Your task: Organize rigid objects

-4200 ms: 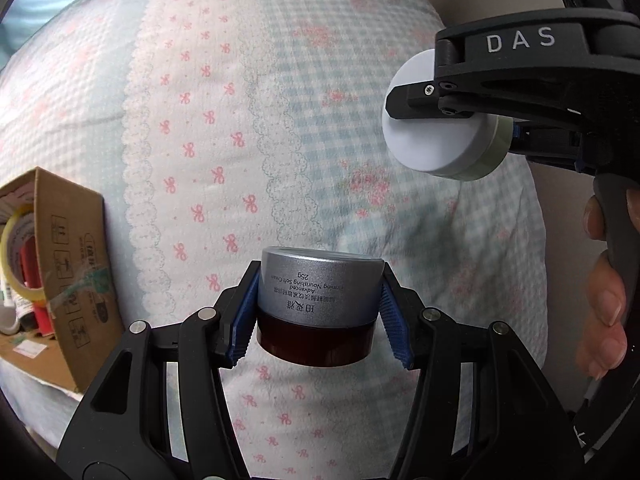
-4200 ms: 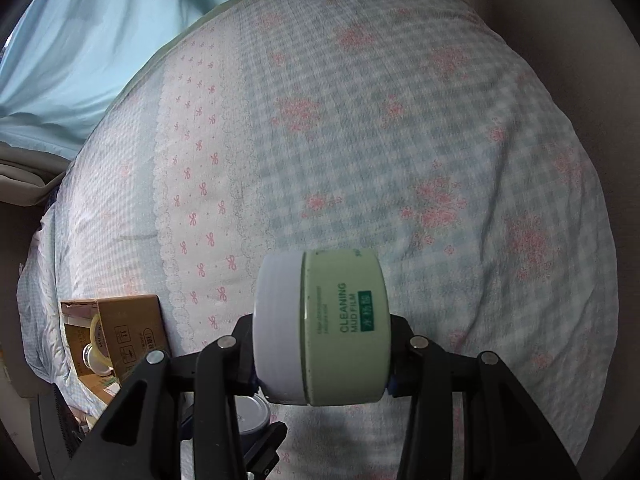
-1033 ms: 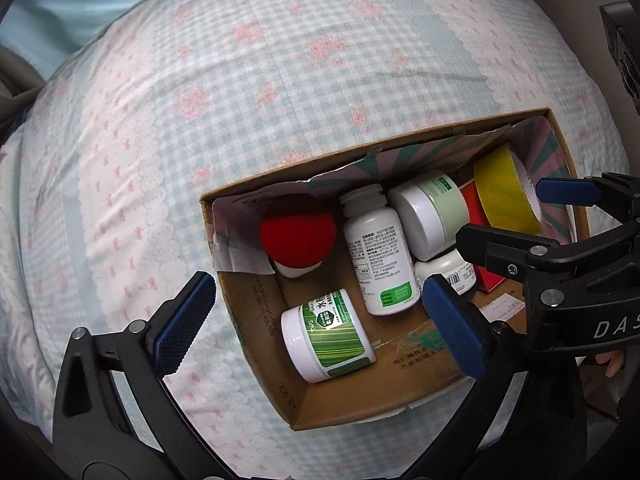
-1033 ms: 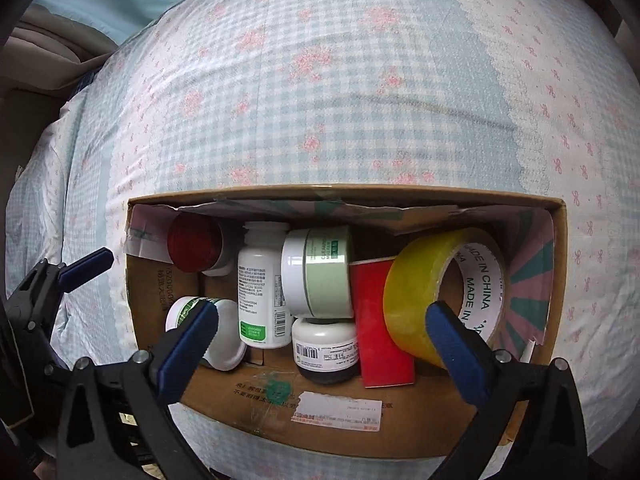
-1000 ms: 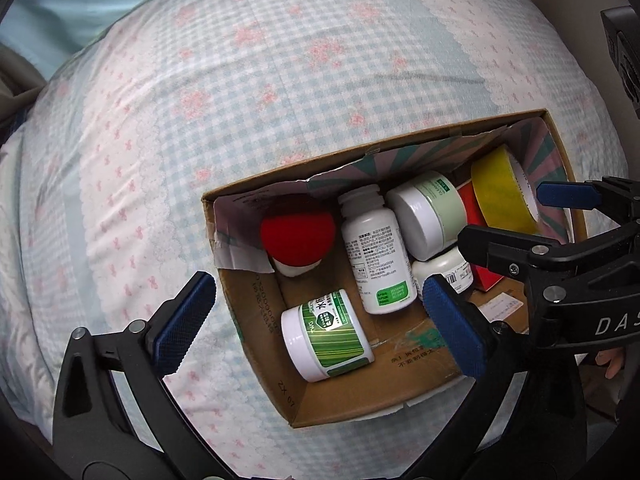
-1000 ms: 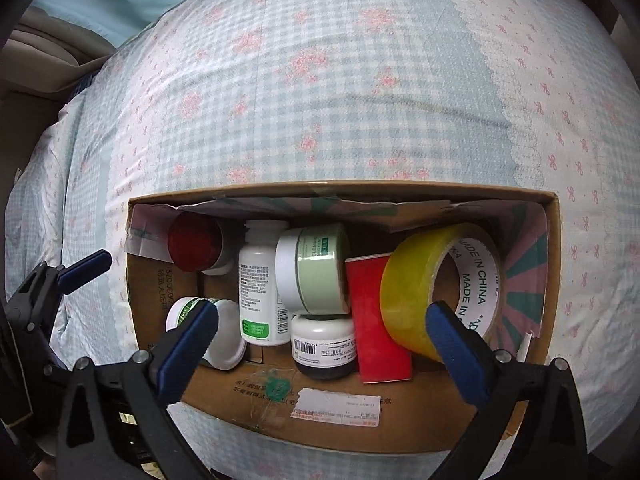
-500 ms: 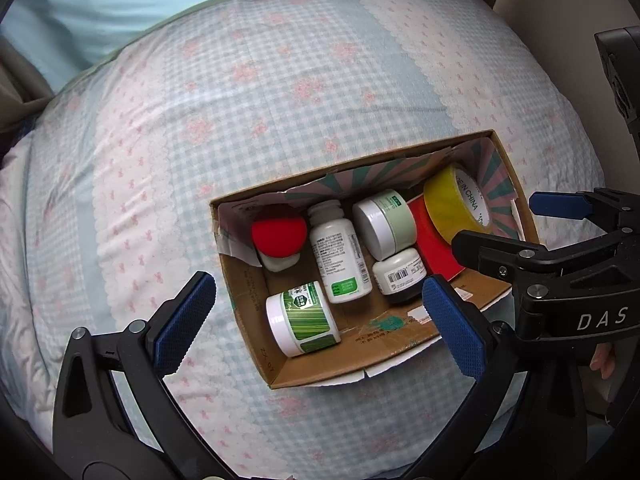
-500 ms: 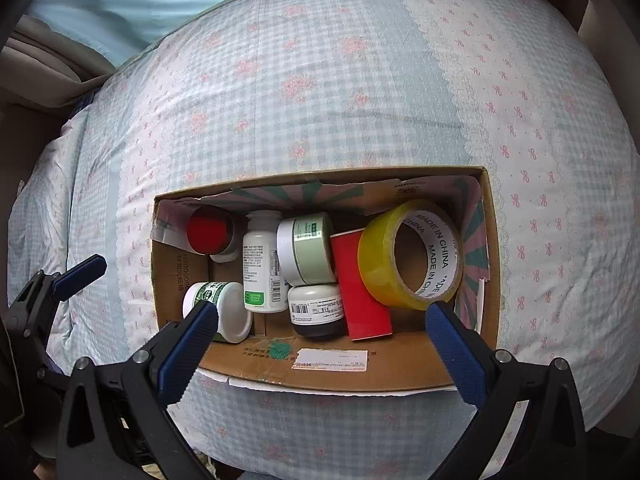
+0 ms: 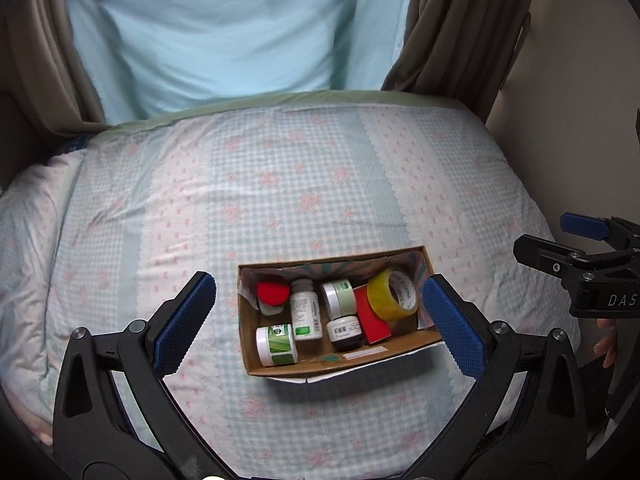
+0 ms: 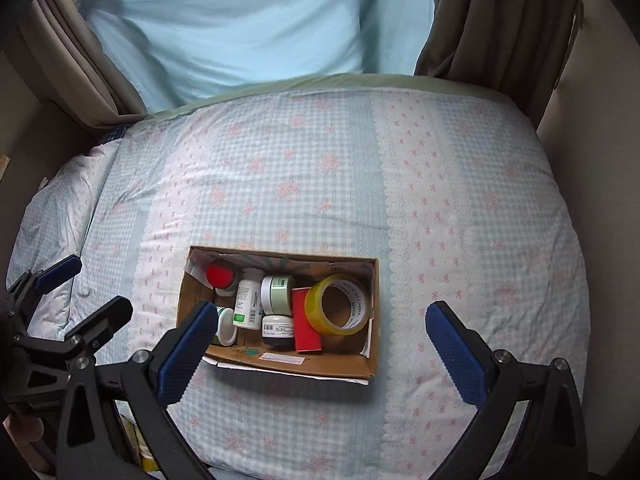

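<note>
Both grippers are hanging high above the bed, and the cardboard box is sitting on the checked floral bedspread, toward its near edge. The left gripper is holding its jaws spread wide, nothing between the blue pads, and the box is showing right through the gap. The right gripper is doing the same: jaws fully apart, gripping nothing, its left pad overlapping the box's left end in the right wrist view.

Inside the box, everything is lying packed together. At the left end, against the far wall, a red-capped jar is showing. Just beside it a white pill bottle is lying on its side, and nearer the front wall a green-labelled white jar is resting. Toward the middle, the pale green mud-film jar is lying on its side, touching the dark jar with a barcode label in front of it. A red box is leaning next to them, and at the right end the yellow tape roll is standing on edge against the wall.

Beyond the box, light blue fabric is hanging between brown curtains.
</note>
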`<state>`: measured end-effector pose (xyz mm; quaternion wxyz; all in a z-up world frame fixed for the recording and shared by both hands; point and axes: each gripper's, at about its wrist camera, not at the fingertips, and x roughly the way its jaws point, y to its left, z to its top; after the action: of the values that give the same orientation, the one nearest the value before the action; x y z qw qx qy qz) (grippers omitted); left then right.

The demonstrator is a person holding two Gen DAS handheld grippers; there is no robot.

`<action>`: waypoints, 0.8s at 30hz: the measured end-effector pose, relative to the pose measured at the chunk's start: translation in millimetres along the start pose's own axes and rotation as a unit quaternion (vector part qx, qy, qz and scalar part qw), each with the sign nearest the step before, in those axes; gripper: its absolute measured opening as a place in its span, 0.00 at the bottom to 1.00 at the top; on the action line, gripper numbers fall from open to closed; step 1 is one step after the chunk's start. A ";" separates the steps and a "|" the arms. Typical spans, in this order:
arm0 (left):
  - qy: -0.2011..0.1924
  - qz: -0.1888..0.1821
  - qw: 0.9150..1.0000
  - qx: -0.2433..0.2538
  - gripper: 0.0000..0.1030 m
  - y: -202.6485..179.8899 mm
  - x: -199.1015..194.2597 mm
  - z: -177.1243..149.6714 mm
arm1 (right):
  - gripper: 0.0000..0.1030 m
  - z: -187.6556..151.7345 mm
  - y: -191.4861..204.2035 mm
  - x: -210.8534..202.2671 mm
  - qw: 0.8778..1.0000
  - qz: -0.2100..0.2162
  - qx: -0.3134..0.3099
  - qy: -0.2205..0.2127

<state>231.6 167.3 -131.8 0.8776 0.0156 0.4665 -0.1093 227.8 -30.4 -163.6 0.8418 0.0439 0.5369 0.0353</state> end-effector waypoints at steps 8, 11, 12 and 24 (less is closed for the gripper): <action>-0.163 -0.008 0.986 -0.021 1.00 -35.4 -141.7 16.8 | 1.00 -2.1 -21.1 -151.5 0.990 -0.025 -0.017 -0.135; -0.190 -0.006 0.981 -0.028 1.00 -43.3 -170.0 9.0 | 1.00 -12.7 -23.1 -188.9 0.983 -0.041 -0.016 -0.177; -0.196 -0.003 0.980 -0.030 1.00 -45.0 -176.3 5.7 | 1.00 -17.3 -24.8 -198.1 0.981 -0.043 -0.013 -0.188; -0.222 0.021 0.974 -0.033 1.00 -71.2 -200.1 -35.8 | 1.00 -65.5 -35.2 -234.1 0.968 -0.053 -0.004 -0.246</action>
<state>79.5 137.9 17.9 0.9613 -0.0280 0.2632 -0.0765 70.2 -87.9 15.8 0.9489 0.0200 0.3144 -0.0190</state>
